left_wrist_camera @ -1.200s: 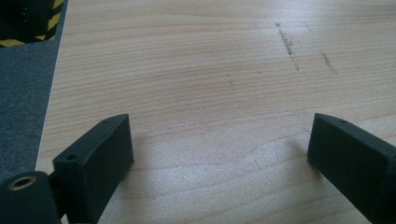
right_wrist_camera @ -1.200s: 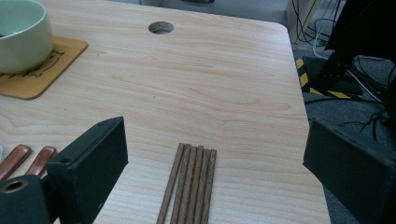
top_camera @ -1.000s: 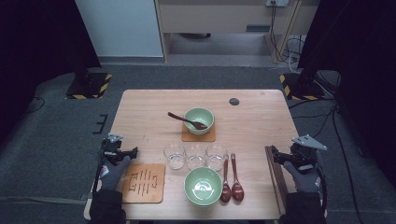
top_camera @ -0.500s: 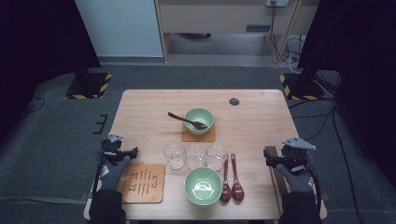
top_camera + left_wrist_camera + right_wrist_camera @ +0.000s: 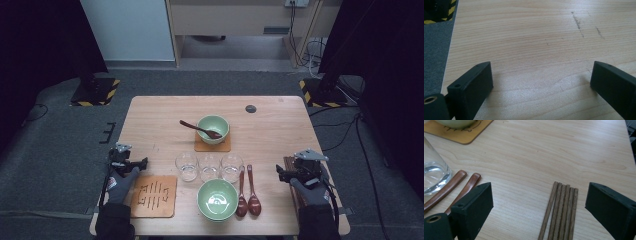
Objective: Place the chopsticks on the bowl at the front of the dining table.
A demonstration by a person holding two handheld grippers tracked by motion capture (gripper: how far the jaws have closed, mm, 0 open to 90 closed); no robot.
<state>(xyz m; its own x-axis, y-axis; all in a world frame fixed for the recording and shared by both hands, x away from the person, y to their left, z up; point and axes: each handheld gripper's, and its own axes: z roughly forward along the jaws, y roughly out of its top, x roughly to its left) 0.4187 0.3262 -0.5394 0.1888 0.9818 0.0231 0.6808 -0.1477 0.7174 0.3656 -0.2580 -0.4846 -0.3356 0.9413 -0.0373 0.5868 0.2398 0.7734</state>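
My left gripper [image 5: 131, 163] [image 5: 541, 80] stands open over bare wood at the table's left edge, just behind an empty square coaster [image 5: 154, 195]. My right gripper [image 5: 290, 172] [image 5: 540, 195] is open near the right edge, its jaws on either side of a bundle of several dark wooden chopsticks [image 5: 561, 210] [image 5: 288, 163] lying flat. Two wooden spoons [image 5: 248, 192] [image 5: 454, 188] lie left of the chopsticks. A green bowl [image 5: 217, 199] sits at the front centre. Another green bowl [image 5: 213, 128], with a spoon in it, stands on a coaster farther back.
Three clear glasses [image 5: 210, 167] stand in a row behind the near bowl; one glass [image 5: 434, 173] shows at the left of the right gripper view. A small black disc [image 5: 250, 108] lies near the far edge. The wooden table [image 5: 150, 125] is bare along its left and far right.
My right gripper has shifted a little to the left, towards the chopsticks and spoons. The left gripper has stayed where it was.
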